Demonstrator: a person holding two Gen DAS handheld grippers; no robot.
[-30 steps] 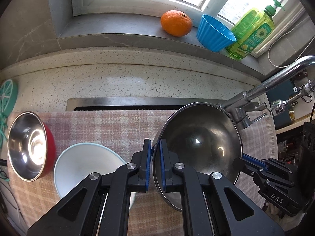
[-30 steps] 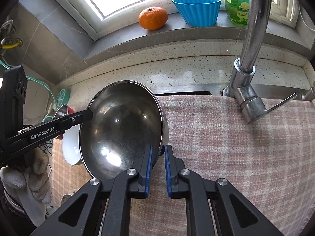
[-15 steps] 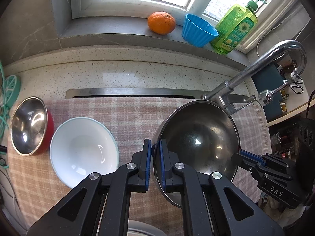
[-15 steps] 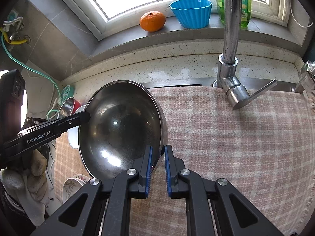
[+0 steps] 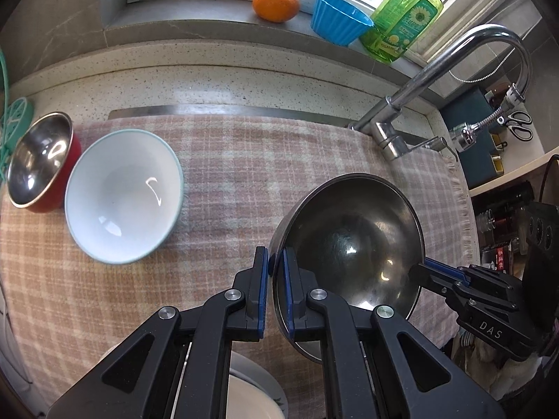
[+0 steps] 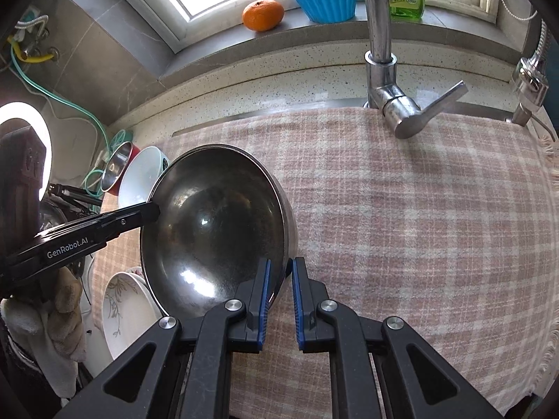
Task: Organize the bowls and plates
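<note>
A large steel bowl (image 5: 353,244) is held tilted above the plaid towel (image 5: 237,181). My left gripper (image 5: 276,269) is shut on its left rim. My right gripper (image 6: 279,276) is shut on its opposite rim; the bowl also shows in the right wrist view (image 6: 216,230). A white bowl with a pale blue rim (image 5: 122,195) sits on the towel at the left. A small steel bowl with a red outside (image 5: 38,164) stands beside it. White plates with a leaf pattern (image 6: 122,310) lie at the towel's near left edge.
A chrome faucet (image 6: 384,56) rises at the back of the towel-covered sink. On the windowsill stand an orange (image 5: 276,3), a blue fluted cup (image 5: 339,24) and a green soap bottle (image 5: 405,21). A pull-out sprayer (image 5: 489,118) hangs at the right.
Both grippers have carried the steel bowl back and to the right, away from the white bowl and the red one. The grips have not changed.
</note>
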